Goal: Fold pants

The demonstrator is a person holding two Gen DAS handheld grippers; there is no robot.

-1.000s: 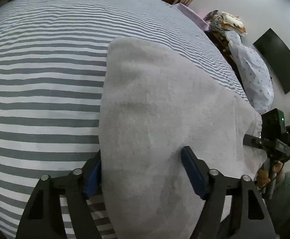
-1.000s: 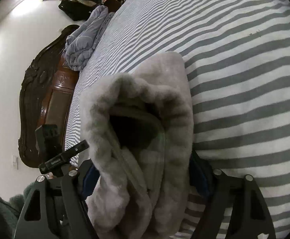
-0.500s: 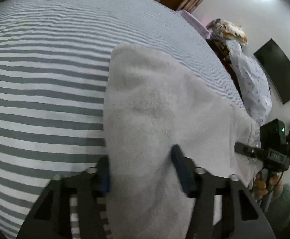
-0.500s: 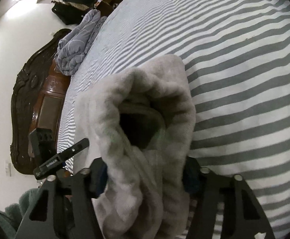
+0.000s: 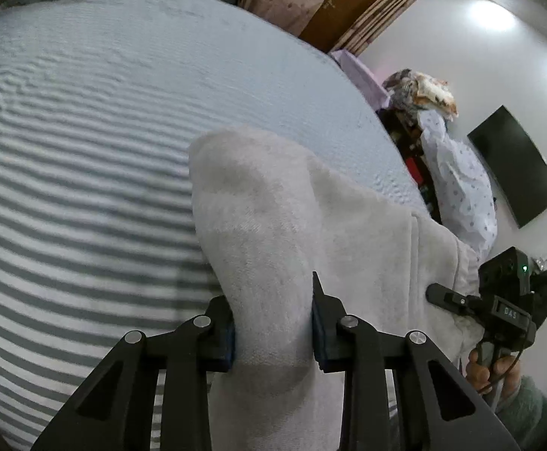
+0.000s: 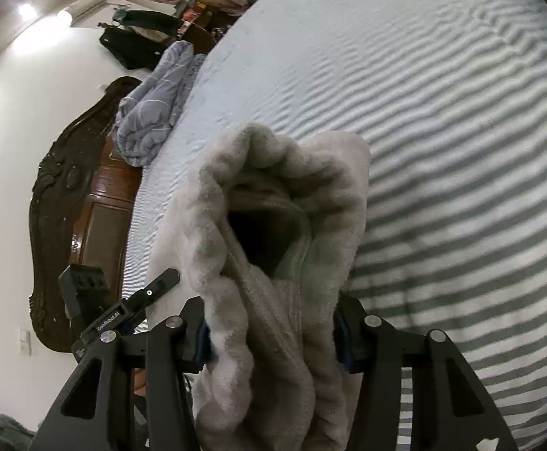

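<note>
Open striped bedspread (image 5: 85, 120) left of and beyond the pants (image 5: 292, 225): room to pass. Right of the pants, blocked by the right gripper (image 5: 446, 298). Beyond the pants at the bed's head, crumpled blue quilt (image 6: 153, 105) and carved headboard (image 6: 70, 203).
</note>
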